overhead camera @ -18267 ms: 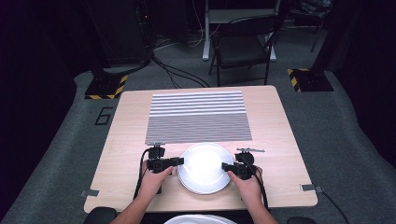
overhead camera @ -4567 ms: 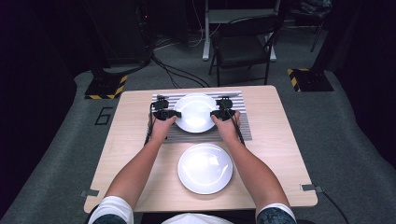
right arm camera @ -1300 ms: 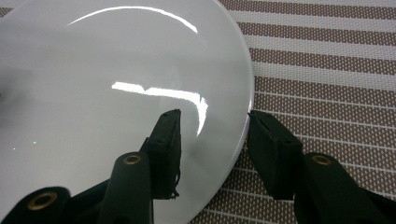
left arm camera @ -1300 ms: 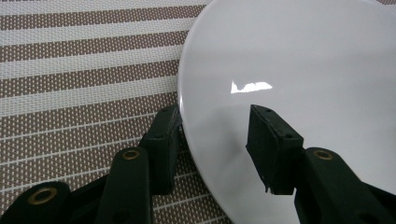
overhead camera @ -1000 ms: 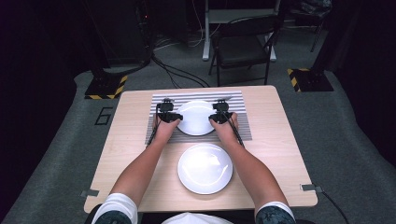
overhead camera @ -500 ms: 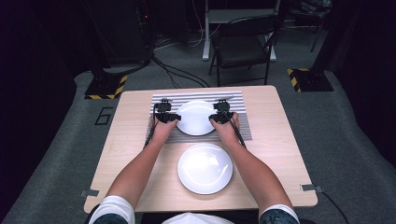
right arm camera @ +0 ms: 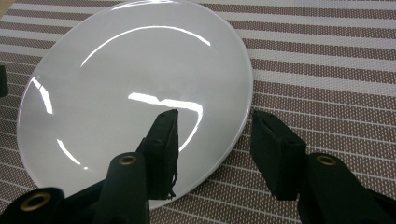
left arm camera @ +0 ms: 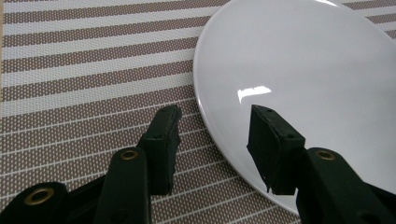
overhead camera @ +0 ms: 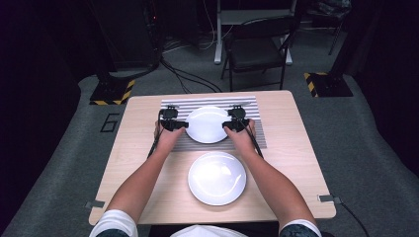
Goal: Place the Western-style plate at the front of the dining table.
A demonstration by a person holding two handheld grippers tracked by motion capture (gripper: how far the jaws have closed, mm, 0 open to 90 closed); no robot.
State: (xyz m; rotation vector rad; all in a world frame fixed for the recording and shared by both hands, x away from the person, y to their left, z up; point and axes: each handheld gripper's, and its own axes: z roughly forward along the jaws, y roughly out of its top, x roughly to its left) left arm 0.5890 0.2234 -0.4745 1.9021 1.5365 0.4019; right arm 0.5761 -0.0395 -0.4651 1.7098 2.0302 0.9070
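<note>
White plate [overhead camera: 207,124] lying flat on the striped placemat [overhead camera: 249,136], flanked by both grippers.

The plate's rim is straddled by the wide-open jaws of the left gripper [left arm camera: 215,135] and right gripper [right arm camera: 215,137], without contact. A second, empty plate [overhead camera: 217,177] on the table [overhead camera: 291,163] is seen in the high view.

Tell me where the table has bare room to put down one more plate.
Bare wood lies left of the striped placemat and near plate, and right of both toward the table edge. It is crowded in the middle: the far plate sits between the left gripper and right gripper.
</note>
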